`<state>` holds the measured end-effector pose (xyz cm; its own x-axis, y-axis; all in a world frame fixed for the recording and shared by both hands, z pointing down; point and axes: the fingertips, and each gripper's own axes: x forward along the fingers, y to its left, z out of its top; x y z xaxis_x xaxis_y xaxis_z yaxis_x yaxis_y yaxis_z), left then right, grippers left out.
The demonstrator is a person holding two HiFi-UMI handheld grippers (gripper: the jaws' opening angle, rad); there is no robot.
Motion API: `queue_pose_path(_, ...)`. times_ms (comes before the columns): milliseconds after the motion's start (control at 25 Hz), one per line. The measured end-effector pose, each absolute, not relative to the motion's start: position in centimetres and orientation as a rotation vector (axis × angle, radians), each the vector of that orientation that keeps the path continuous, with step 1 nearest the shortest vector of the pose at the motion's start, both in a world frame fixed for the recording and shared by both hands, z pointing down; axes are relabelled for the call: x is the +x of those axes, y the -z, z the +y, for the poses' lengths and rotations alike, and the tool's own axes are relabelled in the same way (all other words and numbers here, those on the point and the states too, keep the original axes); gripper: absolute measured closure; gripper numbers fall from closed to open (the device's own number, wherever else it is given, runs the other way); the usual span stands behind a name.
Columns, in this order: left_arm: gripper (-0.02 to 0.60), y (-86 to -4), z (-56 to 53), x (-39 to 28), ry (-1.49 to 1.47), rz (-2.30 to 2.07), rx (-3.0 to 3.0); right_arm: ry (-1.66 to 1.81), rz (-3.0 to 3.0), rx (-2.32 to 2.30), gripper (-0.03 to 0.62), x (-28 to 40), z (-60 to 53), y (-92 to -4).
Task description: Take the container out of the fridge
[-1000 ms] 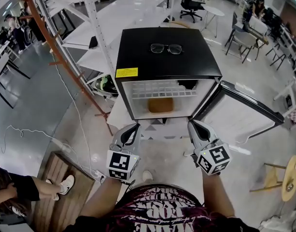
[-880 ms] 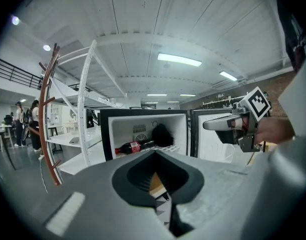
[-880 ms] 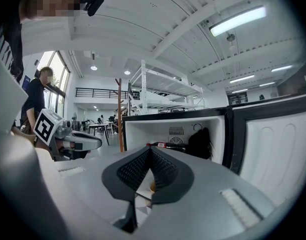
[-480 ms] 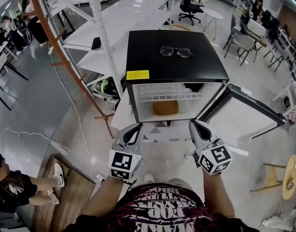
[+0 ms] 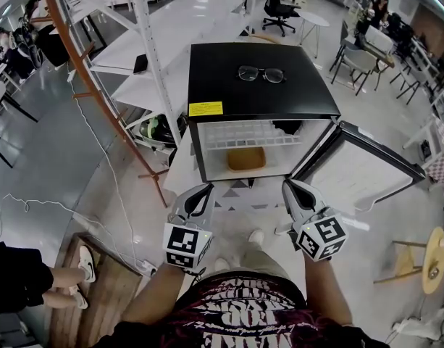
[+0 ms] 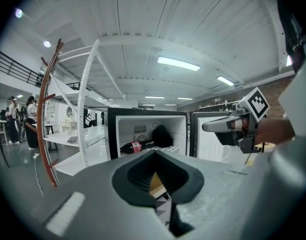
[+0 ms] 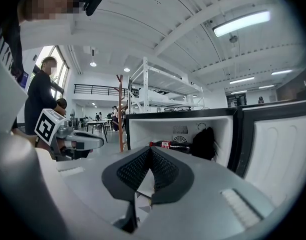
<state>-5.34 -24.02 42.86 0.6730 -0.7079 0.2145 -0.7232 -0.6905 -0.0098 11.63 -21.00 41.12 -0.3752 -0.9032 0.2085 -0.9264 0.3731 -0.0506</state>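
Note:
The black mini fridge (image 5: 261, 85) stands with its door (image 5: 359, 176) swung wide to the right. A tan container (image 5: 246, 158) sits on the floor of its white inside, under the wire shelf (image 5: 240, 133). My left gripper (image 5: 201, 192) and right gripper (image 5: 291, 187) hover side by side just short of the fridge's opening, pointing at it. Both are shut with nothing between the jaws. The left gripper view shows the left gripper (image 6: 155, 151) in front and the right gripper (image 6: 220, 126) off to the right. In the right gripper view the right gripper (image 7: 150, 150) faces the fridge.
Glasses (image 5: 261, 73) lie on top of the fridge. On the wire shelf lie a cola bottle (image 7: 170, 145) and a black thing (image 7: 205, 143). White metal shelving (image 5: 145, 64) with an orange post stands left of the fridge. A wooden pallet (image 5: 98, 281) and a cable are at lower left.
Both grippers keep about the same place in front of the open fridge and stay shut. The person at the lower left has drawn back towards the frame's edge.

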Motion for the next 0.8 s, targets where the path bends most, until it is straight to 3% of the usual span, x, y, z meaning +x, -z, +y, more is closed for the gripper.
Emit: queue_pose_path(800,0.580,-43.2,-25.8,-5.5,-0.330,-1.296,2.757,-0.279,-2.541,1.542,0.571,10.8,-24.3,-42.7)
